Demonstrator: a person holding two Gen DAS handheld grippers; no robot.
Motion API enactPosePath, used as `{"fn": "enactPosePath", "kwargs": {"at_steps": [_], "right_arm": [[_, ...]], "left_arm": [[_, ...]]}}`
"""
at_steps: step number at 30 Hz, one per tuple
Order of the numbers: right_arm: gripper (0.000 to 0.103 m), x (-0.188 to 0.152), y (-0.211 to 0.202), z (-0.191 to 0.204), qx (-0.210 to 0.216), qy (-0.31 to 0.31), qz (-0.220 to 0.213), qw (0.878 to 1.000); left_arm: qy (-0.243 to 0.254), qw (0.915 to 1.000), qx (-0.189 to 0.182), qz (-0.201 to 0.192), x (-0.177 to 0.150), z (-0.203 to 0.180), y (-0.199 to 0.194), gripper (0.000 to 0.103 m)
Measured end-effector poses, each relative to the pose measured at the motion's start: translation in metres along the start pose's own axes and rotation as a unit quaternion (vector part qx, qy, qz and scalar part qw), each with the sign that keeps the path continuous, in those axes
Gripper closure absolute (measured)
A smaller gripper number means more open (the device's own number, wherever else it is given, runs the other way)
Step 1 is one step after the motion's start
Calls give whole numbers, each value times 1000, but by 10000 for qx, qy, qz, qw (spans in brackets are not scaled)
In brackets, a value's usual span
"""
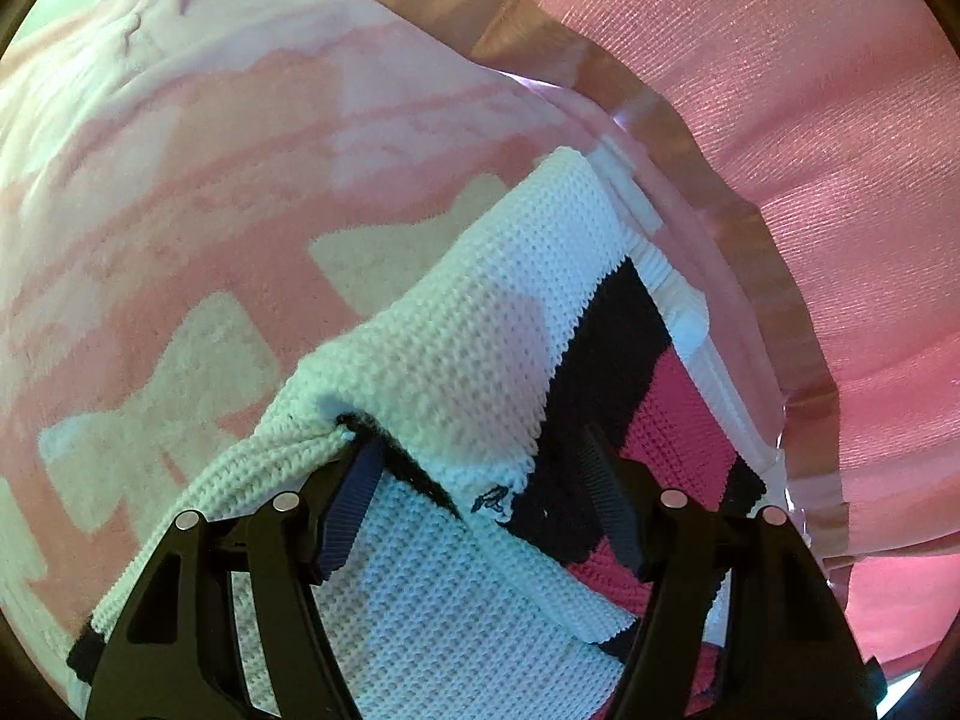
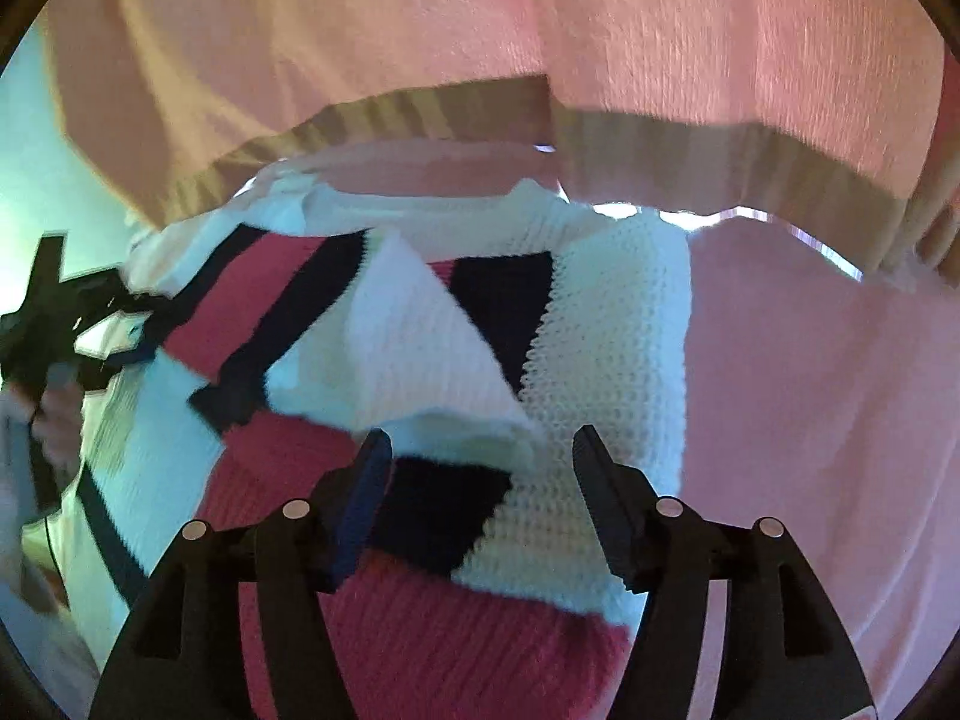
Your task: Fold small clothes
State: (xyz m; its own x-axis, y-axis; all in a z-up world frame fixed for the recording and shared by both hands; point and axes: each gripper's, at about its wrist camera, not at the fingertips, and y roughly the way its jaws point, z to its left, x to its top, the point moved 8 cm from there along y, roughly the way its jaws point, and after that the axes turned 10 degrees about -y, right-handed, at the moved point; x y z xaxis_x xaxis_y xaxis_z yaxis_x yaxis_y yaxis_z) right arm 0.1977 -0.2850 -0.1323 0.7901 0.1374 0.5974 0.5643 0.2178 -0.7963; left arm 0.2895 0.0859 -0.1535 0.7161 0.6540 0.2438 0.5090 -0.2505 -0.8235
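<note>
A small knit sweater [image 1: 456, 330], white with black and deep pink bands, lies folded on a pink and cream patterned cloth [image 1: 180, 192]. My left gripper [image 1: 483, 498] hovers just over it with its jaws wide apart. A fold of white knit bunches against the left fingertip [image 1: 360, 462], but nothing is pinched. In the right wrist view the same sweater [image 2: 600, 330] lies in overlapping folds. My right gripper [image 2: 483, 480] stands open above it, with the knit below the gap and no pad pressing on it. The left gripper [image 2: 60, 324] shows blurred at the far left.
A pink ribbed garment [image 1: 780, 120] with a tan hem lies close beside the sweater, and it fills the top of the right wrist view [image 2: 420, 30]. The pale pink cloth [image 2: 810, 390] spreads out to the right of the sweater. A person's hand [image 2: 54, 420] holds the left gripper.
</note>
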Motion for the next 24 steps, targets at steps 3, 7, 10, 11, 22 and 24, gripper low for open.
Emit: {"fn": "enactPosePath", "kwargs": {"at_steps": [3, 7, 10, 11, 22, 24], "right_arm": [[39, 4, -7, 8, -92, -472, -123, 9988], [39, 15, 12, 3, -264, -501, -187, 9982], [56, 18, 32, -10, -51, 23, -175, 9998], [92, 17, 35, -12, 155, 232, -139, 9995], [92, 27, 7, -39, 1046, 1867, -409, 9760], [91, -8, 39, -51, 1023, 2379, 152, 9658]], "left_arm": [[-53, 10000, -3, -20, 5, 2, 1, 39], [-40, 10000, 40, -51, 4, 1, 1, 39], [-11, 9999, 77, -101, 3, 1, -1, 41], [5, 9998, 107, -144, 3, 1, -2, 50], [-115, 9992, 222, -307, 22, 21, -8, 88], [-167, 9995, 101, -267, 20, 19, -10, 84]]}}
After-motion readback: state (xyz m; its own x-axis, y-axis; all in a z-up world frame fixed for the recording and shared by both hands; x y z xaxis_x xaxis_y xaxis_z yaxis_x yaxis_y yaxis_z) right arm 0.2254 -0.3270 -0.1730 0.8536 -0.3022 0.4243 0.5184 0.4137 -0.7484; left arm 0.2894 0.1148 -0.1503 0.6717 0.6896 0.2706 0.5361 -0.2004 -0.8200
